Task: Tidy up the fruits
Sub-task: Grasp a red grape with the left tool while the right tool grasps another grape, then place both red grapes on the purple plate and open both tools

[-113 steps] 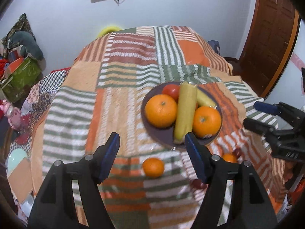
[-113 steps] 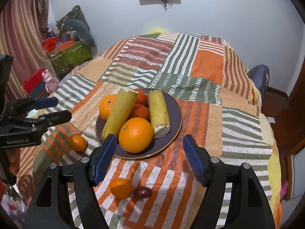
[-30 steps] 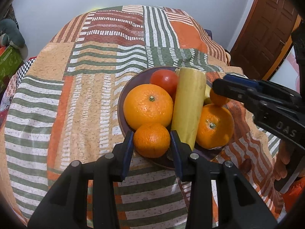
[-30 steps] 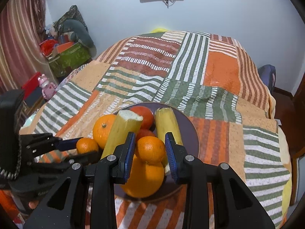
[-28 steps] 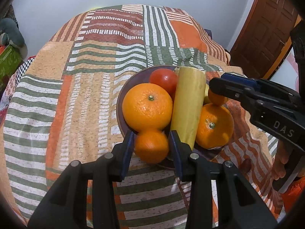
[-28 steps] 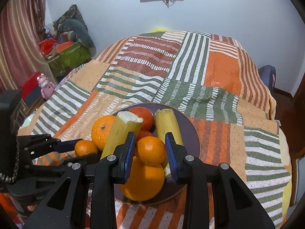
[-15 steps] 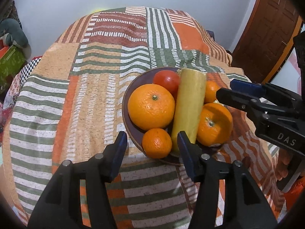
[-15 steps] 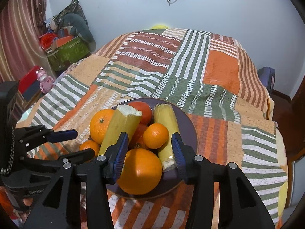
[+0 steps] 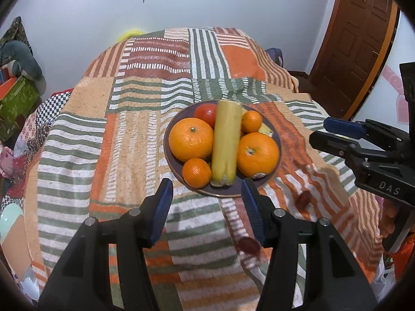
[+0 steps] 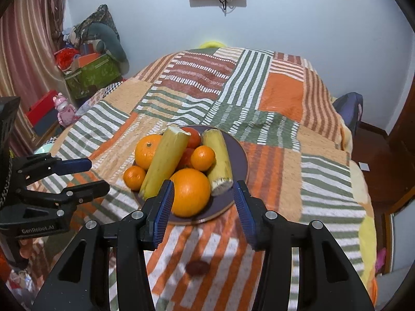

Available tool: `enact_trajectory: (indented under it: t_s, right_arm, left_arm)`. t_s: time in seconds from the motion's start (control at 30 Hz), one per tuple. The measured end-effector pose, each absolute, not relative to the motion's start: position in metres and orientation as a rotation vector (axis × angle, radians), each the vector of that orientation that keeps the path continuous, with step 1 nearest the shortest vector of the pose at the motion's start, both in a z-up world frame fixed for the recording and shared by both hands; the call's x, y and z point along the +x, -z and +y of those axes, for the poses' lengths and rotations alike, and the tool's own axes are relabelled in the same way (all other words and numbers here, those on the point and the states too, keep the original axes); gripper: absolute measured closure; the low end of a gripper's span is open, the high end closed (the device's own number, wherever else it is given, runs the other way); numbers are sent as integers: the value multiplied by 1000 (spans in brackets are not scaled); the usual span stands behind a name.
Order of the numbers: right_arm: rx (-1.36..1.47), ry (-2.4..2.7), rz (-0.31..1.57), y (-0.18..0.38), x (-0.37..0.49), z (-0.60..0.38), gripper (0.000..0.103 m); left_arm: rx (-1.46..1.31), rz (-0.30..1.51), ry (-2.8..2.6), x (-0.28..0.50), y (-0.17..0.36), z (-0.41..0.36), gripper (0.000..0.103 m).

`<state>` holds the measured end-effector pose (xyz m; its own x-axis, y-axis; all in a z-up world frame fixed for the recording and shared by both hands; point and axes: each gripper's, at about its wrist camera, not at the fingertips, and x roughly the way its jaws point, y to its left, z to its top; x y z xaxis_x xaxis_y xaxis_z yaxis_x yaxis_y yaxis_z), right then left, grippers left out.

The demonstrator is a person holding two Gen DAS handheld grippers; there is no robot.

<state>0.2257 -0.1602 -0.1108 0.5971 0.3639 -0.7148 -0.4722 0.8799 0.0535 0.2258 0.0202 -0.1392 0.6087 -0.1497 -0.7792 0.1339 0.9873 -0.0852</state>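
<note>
A dark plate [image 9: 277, 134] on the patchwork blanket holds two big oranges [image 9: 191, 139], a tomato [image 9: 206, 112], two yellow corn pieces [image 9: 225, 142] and two mandarins. One mandarin [image 9: 196, 172] lies at the plate's near rim, just beyond my left gripper [image 9: 206, 185], which is open and empty. The other mandarin [image 10: 203, 158] rests on top of the pile, beyond my right gripper [image 10: 202, 185], also open and empty. Two small dark red fruits [image 9: 303, 198] [image 9: 249, 243] lie on the blanket near the plate. The left wrist view has the right gripper [image 9: 321, 132] at its right edge.
The striped blanket [image 10: 272, 93] slopes away at its right and near edges. Boxes, a pink toy [image 10: 62, 108] and piled cloth stand at the far left by a curtain. A wooden door [image 9: 363, 39] is at the right. A hand holds the left gripper [image 10: 97, 175] at the left.
Both grippers were shut on mandarins over the plate. They let go, the mandarins stay on the plate, and both grippers have opened and drawn back and up.
</note>
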Motion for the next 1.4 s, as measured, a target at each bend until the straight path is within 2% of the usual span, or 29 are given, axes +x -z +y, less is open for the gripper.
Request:
enact_trajectory:
  t_s: [0.27, 0.73, 0.83, 0.9, 1.03, 1.13, 1.17, 1.4]
  right_arm:
    - [-163, -462, 811, 114, 196, -176, 58]
    - [-181, -484, 934, 166, 181, -177, 59]
    - [-189, -485, 951, 175, 185, -174, 59]
    - [-195, -492, 964, 179, 188, -172, 63]
    - [-219, -499, 954, 182, 191, -167, 66]
    - [-219, -508, 963, 185, 194, -163, 76]
    - [-223, -507, 962, 185, 194, -163, 77]
    - [-209, -515, 944, 179, 193, -166, 77]
  left_arm:
    - [0, 919, 173, 200, 141, 10, 44]
    - [46, 1050, 244, 191, 198, -19, 45]
    - [43, 1066, 256, 194, 205, -20, 52]
    - [35, 1073, 263, 196, 208, -19, 56]
    - [21, 1064, 269, 198, 212, -18, 58]
    - [21, 1054, 269, 199, 212, -18, 68]
    - [15, 1054, 279, 198, 212, -18, 74]
    - [16, 1040, 278, 198, 205, -16, 75]
